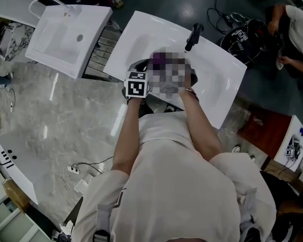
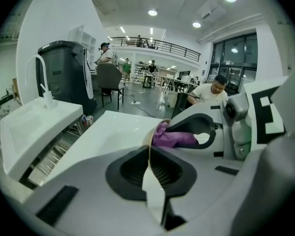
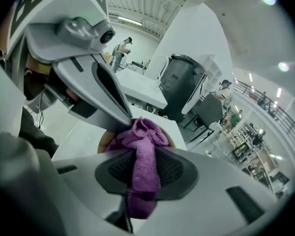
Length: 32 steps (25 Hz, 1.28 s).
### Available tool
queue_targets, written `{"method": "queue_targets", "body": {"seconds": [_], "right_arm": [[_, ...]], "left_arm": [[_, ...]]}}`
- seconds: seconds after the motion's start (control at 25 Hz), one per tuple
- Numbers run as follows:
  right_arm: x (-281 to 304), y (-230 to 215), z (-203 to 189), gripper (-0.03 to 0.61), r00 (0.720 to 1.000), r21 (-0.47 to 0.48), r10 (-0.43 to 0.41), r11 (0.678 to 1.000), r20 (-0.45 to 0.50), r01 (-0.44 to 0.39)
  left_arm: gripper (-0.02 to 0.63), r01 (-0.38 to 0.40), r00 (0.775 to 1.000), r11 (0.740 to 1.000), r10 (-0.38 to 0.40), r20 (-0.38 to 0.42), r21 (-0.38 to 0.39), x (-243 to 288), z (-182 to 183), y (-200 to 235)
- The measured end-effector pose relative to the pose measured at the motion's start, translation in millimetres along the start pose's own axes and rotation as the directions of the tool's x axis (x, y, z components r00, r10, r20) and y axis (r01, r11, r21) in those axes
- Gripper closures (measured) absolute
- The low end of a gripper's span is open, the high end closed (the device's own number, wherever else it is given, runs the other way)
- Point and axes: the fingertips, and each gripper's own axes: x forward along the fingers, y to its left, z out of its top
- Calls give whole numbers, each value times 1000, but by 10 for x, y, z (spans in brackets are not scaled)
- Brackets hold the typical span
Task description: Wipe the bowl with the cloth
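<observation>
Purple cloth is clenched in our right tongs; our left tongs pinch the bowl by its rim. That hold looks thin, so hard wiping might wrench it loose.

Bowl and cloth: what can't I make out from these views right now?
- Left gripper view: the bowl shows edge-on only; the right gripper hides its inside.
- Right gripper view: the cloth and the left gripper cover most of the bowl.
- Head view: a mosaic patch covers the bowl and both grippers' fingers.
</observation>
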Motion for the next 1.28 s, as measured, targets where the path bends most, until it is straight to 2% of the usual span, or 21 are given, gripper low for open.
{"method": "queue_targets", "body": {"seconds": [0.24,0.48,0.72,0.92,1.04,1.16,1.28], "right_arm": [[19,-83,-144,486,999,54,-24,998,-38,26],[61,45,-133,486,999,-6,17,1000,-45,-18],[85,311,-92,486,991,-134,117,983,-68,-126],[54,537,98,488,981,-214,187,957,-58,-195],[24,572,191,488,982,-251,185,949,-50,-191],[24,430,185,488,990,-208,140,968,-35,-144],[6,273,168,486,997,-130,81,988,-9,-82]], "left_arm": [[595,-49,999,998,49,5,-40,-23,-65,120],[597,-101,993,990,106,42,-99,-99,-39,314],[597,-127,988,982,137,69,-137,-132,28,371],[595,-67,995,982,80,65,-178,-145,32,350],[595,-8,998,980,19,55,-200,-147,34,306],[595,60,998,979,-52,44,-195,-129,58,206],[595,88,996,979,-85,22,-184,-123,27,123]]}}
